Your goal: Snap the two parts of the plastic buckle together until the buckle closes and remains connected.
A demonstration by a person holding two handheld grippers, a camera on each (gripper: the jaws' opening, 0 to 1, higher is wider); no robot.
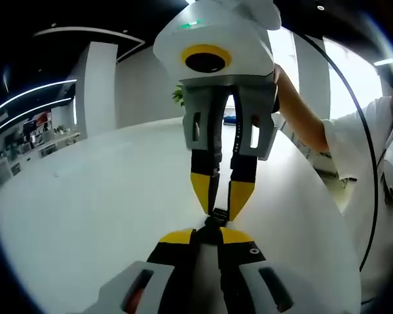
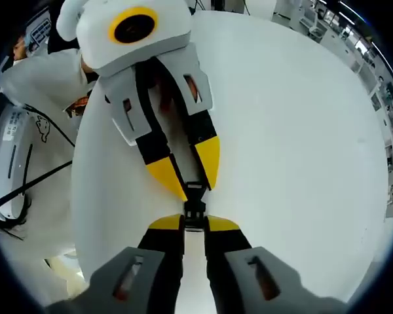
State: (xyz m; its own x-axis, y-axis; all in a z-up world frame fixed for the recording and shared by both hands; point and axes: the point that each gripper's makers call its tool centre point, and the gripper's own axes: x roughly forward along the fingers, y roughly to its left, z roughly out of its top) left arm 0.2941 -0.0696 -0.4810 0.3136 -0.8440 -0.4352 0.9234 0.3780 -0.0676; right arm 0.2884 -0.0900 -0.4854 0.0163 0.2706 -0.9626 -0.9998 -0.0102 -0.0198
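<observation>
black buckle (image 2: pixel 194 208) (two hand-held grippers)

white table (image 1: pixel 85 216) | potted plant (image 1: pixel 178 95) beyond it | shelves (image 1: pixel 39 134) along the wall

surface (image 1: pixel 85 216): white, bare on all sides of the grippers; open room to slide left, right or back
centre: blocked. left gripper (image 2: pixel 187 186) and right gripper (image 1: pixel 221 208) meet tip to tip, fingers closed on the black buckle (image 2: pixel 194 206); no gap between them
buckle: held just above the surface, room beneath cannot be judged
person side: sleeve and torso (image 1: pixel 363 170) close along one edge of the surface, black cable (image 1: pixel 373 196) hanging there; tight on that side
far edge: pillar (image 1: pixel 98 85) and shelving (image 1: pixel 36 134) well apart, no obstacle to the grippers
</observation>
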